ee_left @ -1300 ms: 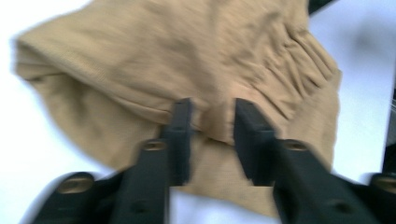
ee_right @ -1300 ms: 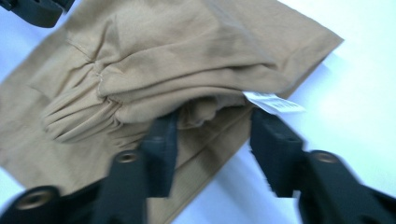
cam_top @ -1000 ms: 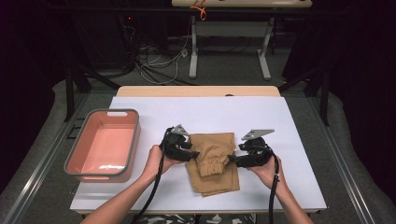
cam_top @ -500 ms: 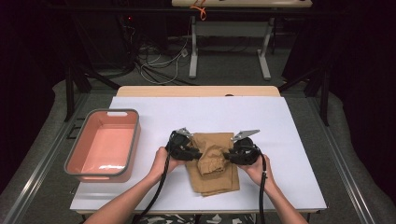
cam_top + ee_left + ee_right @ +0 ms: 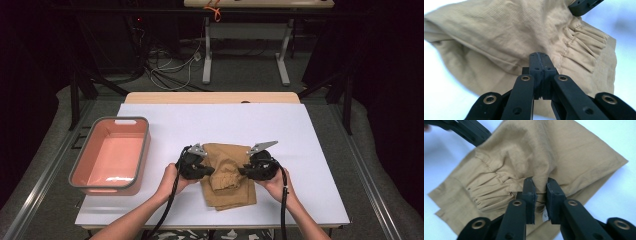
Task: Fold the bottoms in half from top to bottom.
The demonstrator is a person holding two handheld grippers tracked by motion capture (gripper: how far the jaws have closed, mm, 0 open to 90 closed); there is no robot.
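My left gripper (image 5: 539,65) is pinched tight on the tan garment (image 5: 499,32) right at its tips; my right gripper (image 5: 539,185) clamps a fold by the gathered waistband (image 5: 490,192), which the high view blurs. Light, limp cloth; gathered seams grip best.

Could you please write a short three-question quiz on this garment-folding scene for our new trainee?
1. True or false: the pink bin holds the tan garment.
2. Which gripper's jaws stand slightly apart with cloth between them: A left gripper, B right gripper?
3. Fill in: the garment lies on the ___ table cover.

Key: 1 false, the garment lies beside the bin. 2 B; the left jaws are pressed together at the cloth. 3 white.
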